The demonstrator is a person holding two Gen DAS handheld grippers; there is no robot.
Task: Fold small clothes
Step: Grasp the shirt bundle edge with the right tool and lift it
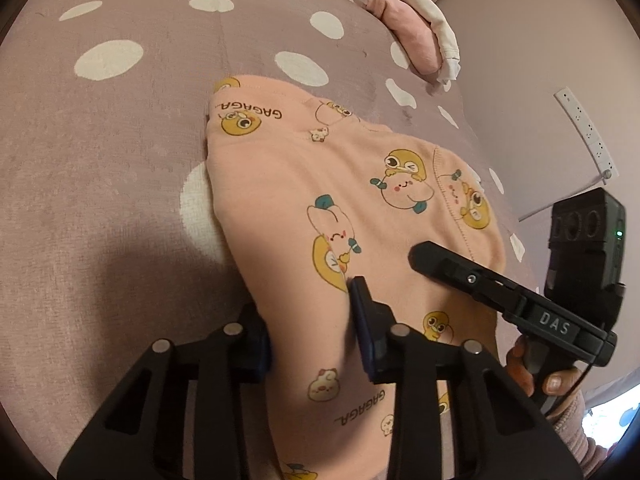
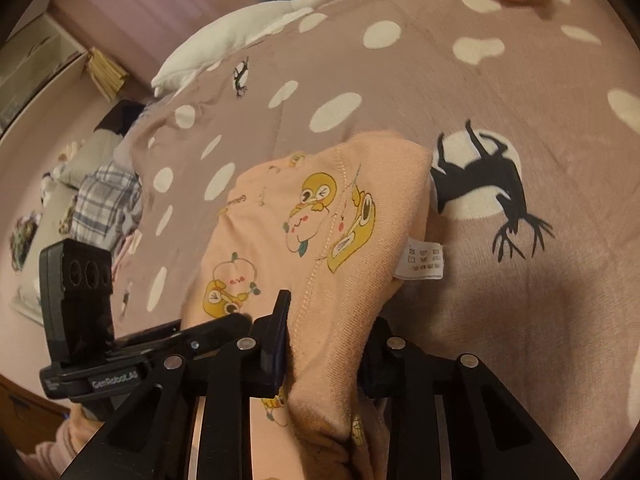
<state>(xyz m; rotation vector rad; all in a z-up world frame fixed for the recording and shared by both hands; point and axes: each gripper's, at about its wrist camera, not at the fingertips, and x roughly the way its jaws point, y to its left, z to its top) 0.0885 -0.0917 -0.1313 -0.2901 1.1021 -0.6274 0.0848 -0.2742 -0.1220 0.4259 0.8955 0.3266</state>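
A small peach-pink garment point(image 1: 280, 184) printed with cartoon ducks lies on a mauve spotted blanket point(image 1: 100, 160). My left gripper point(image 1: 312, 324) is shut on the near edge of the garment, with the cloth bunched between its pads. In the right wrist view the same garment point(image 2: 280, 208) rises into my right gripper point(image 2: 328, 340), which is shut on a thick fold of it. A white care label point(image 2: 424, 260) hangs from the garment's right edge. The two grippers sit close side by side, and one finger point(image 1: 460, 276) of the right gripper rests over the cloth.
Folded pink and white clothes point(image 1: 416, 36) lie at the far edge of the blanket. A white plush goose point(image 2: 240, 36) lies along the far left side. A power strip point(image 1: 584, 128) hangs on the wall. A person's hand point(image 1: 556, 380) holds the right gripper's handle.
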